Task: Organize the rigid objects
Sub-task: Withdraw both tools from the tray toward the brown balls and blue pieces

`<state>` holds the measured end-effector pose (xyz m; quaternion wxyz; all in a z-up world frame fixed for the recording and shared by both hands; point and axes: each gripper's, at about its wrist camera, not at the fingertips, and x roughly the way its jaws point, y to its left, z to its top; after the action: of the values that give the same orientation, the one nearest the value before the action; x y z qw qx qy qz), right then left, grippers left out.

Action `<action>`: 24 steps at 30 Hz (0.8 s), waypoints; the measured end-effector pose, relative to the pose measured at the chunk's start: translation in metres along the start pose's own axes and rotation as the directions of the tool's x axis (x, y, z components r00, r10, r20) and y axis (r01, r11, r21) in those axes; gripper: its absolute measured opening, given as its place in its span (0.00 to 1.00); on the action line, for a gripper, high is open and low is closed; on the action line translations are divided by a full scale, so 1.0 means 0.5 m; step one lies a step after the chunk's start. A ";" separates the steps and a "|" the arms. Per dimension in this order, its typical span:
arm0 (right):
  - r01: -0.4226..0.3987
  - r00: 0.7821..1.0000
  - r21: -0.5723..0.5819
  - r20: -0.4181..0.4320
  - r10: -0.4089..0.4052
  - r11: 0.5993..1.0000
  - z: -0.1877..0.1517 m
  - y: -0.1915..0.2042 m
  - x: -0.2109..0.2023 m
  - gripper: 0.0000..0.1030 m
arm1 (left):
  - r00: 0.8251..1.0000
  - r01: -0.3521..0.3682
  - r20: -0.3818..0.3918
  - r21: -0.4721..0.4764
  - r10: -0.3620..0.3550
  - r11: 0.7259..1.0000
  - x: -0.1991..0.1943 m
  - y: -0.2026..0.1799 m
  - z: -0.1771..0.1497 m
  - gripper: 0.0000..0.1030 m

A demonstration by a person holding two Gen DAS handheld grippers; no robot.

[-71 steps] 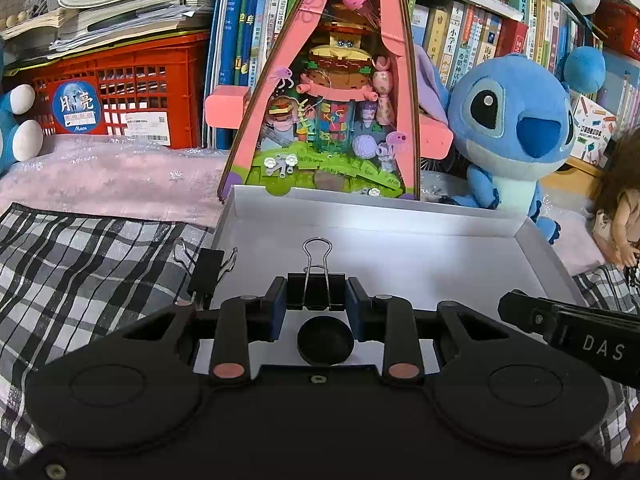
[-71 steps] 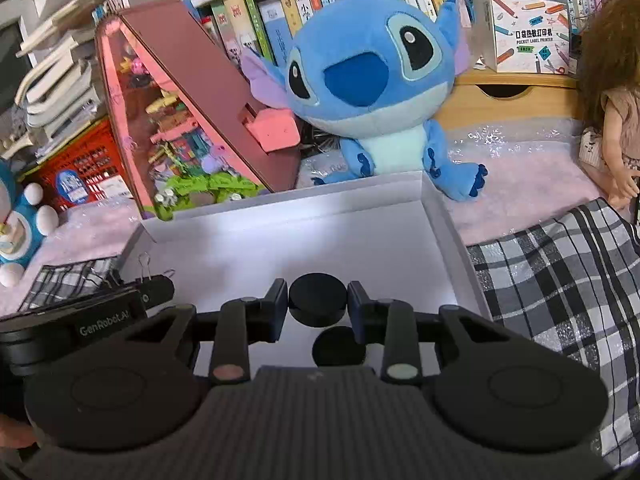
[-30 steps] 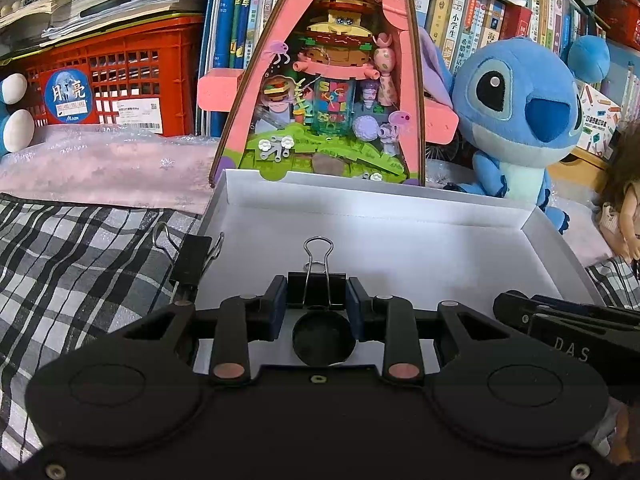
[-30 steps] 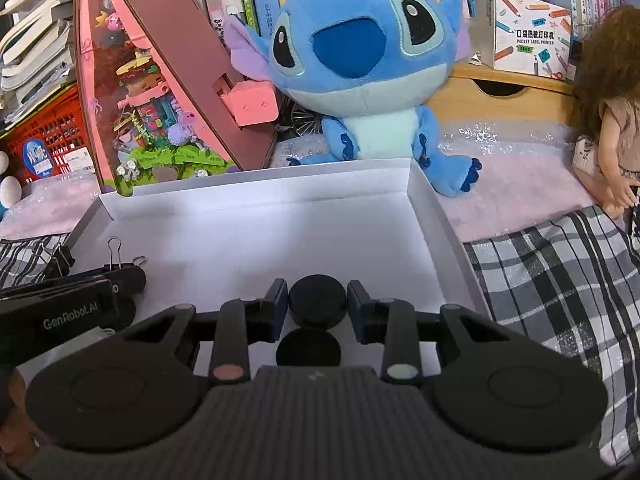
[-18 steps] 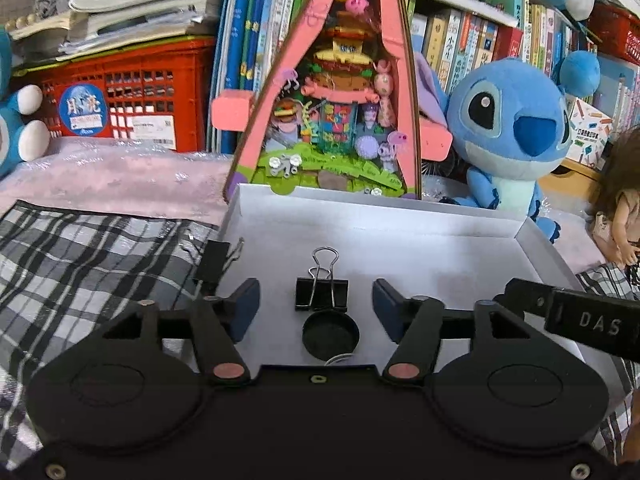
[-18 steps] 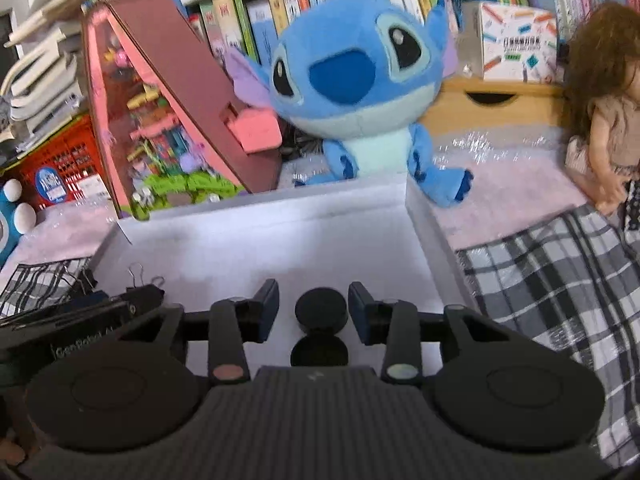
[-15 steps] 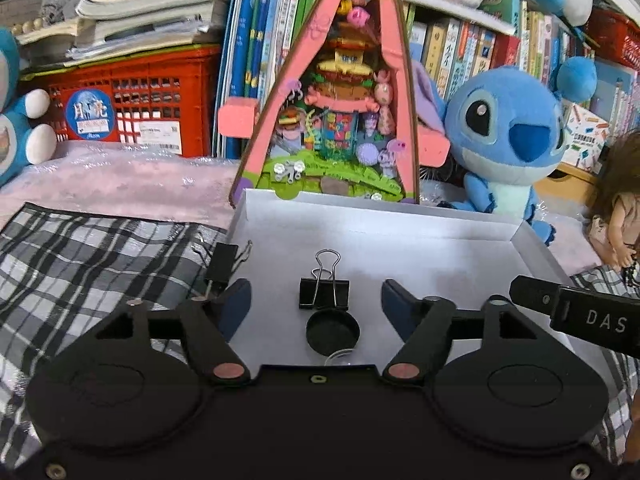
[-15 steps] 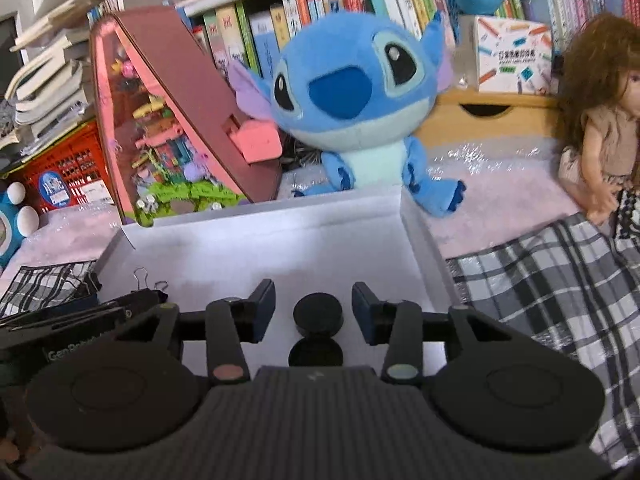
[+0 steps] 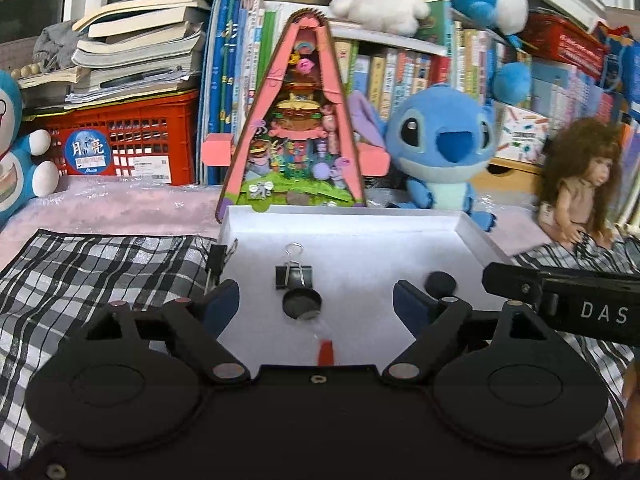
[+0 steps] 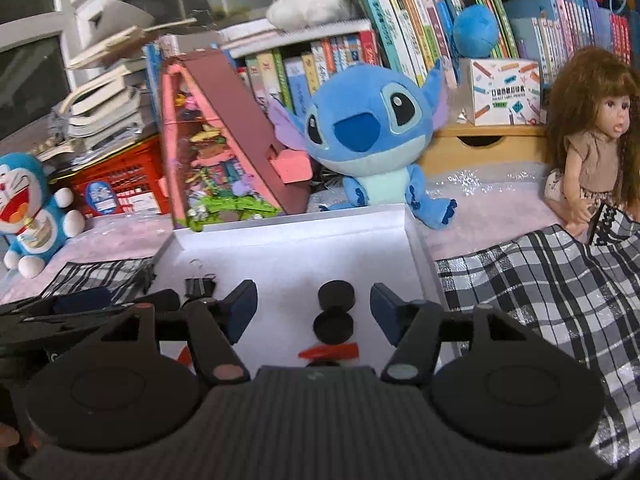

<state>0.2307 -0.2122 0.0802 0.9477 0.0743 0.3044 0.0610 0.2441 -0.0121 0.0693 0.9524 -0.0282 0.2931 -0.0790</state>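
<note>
A shallow white box (image 9: pixel 344 218) lies on the bed. On its floor stand a black binder clip (image 9: pixel 294 274) and, just in front of it, a black round disc (image 9: pixel 302 304). My left gripper (image 9: pixel 316 304) hovers above and behind them, jaws opening wide, touching neither. In the right wrist view two black discs (image 10: pixel 337 295) (image 10: pixel 333 325) lie in the box (image 10: pixel 288 232). My right gripper (image 10: pixel 314 306) is opening too, its pads clear of both discs. A small red piece (image 10: pixel 330 351) lies nearest the camera. A second binder clip (image 9: pixel 218 260) sits at the box's left wall.
A black-and-white plaid cloth (image 9: pixel 100 276) flanks the box on both sides. Behind stand a pink triangular toy house (image 9: pixel 296 140), a blue plush (image 9: pixel 440 148), a doll (image 10: pixel 592 152), a red crate (image 9: pixel 132 140) and book shelves. The right gripper (image 9: pixel 560 296) reaches in beside the left.
Both grippers have opened: the left let go of the binder clip, the right of a black disc. Both drew back and upward, so the box looks smaller and farther.
</note>
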 end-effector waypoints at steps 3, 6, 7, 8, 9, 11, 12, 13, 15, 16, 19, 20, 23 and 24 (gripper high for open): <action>-0.010 1.000 -0.014 0.016 0.010 1.000 -0.009 0.004 -0.027 0.76 | 1.000 0.013 -0.001 0.007 -0.013 1.000 -0.023 -0.005 -0.012 0.81; -0.020 1.000 -0.023 0.023 0.021 1.000 -0.020 0.004 -0.048 0.77 | 1.000 0.021 0.007 0.019 -0.021 1.000 -0.046 -0.011 -0.025 0.82; -0.024 0.999 -0.026 0.024 0.024 0.999 -0.025 0.005 -0.055 0.78 | 1.000 0.025 0.009 0.022 -0.025 0.999 -0.054 -0.013 -0.030 0.82; -0.027 0.999 -0.030 0.026 0.027 0.999 -0.030 0.005 -0.062 0.79 | 1.000 0.026 0.007 0.026 -0.027 0.999 -0.061 -0.015 -0.035 0.82; -0.028 0.999 -0.034 0.028 0.029 0.999 -0.035 0.005 -0.069 0.79 | 1.000 0.028 0.006 0.031 -0.028 0.999 -0.069 -0.017 -0.040 0.82; -0.030 0.999 -0.043 0.032 0.031 0.999 -0.046 0.005 -0.082 0.79 | 0.999 0.033 0.007 0.046 -0.033 0.998 -0.083 -0.021 -0.048 0.82; -0.032 0.999 -0.048 0.034 0.034 0.998 -0.051 0.004 -0.089 0.80 | 0.999 0.038 0.008 0.050 -0.039 0.998 -0.090 -0.022 -0.052 0.82; -0.034 0.999 -0.052 0.036 0.036 0.998 -0.055 0.002 -0.096 0.81 | 0.999 0.044 0.010 0.053 -0.045 0.998 -0.097 -0.023 -0.057 0.82; -0.036 0.998 -0.058 0.040 0.038 0.998 -0.064 0.000 -0.108 0.82 | 0.998 0.055 0.014 0.057 -0.056 0.997 -0.112 -0.025 -0.067 0.82; -0.036 0.998 -0.066 0.042 0.039 0.997 -0.069 0.000 -0.113 0.82 | 0.998 0.058 0.015 0.058 -0.059 0.997 -0.119 -0.026 -0.072 0.82; -0.034 0.998 -0.091 0.047 0.038 0.995 -0.082 -0.001 -0.130 0.82 | 0.998 0.064 0.020 0.051 -0.065 0.997 -0.137 -0.026 -0.087 0.82; -0.035 0.998 -0.095 0.049 0.040 0.995 -0.086 -0.001 -0.135 0.82 | 0.997 0.068 0.023 0.045 -0.070 0.997 -0.143 -0.024 -0.092 0.82; -0.042 0.997 -0.103 0.054 0.048 0.994 -0.096 -0.001 -0.149 0.83 | 0.996 0.087 0.025 0.017 -0.088 0.996 -0.161 -0.019 -0.106 0.82; -0.045 0.997 -0.104 0.056 0.051 0.994 -0.100 -0.001 -0.155 0.83 | 0.996 0.089 0.025 0.009 -0.090 0.996 -0.167 -0.017 -0.111 0.82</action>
<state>0.1391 -0.2201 0.0838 0.9571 0.0345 0.2710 0.0971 0.1434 -0.0068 0.0705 0.9516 -0.0386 0.2791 -0.1223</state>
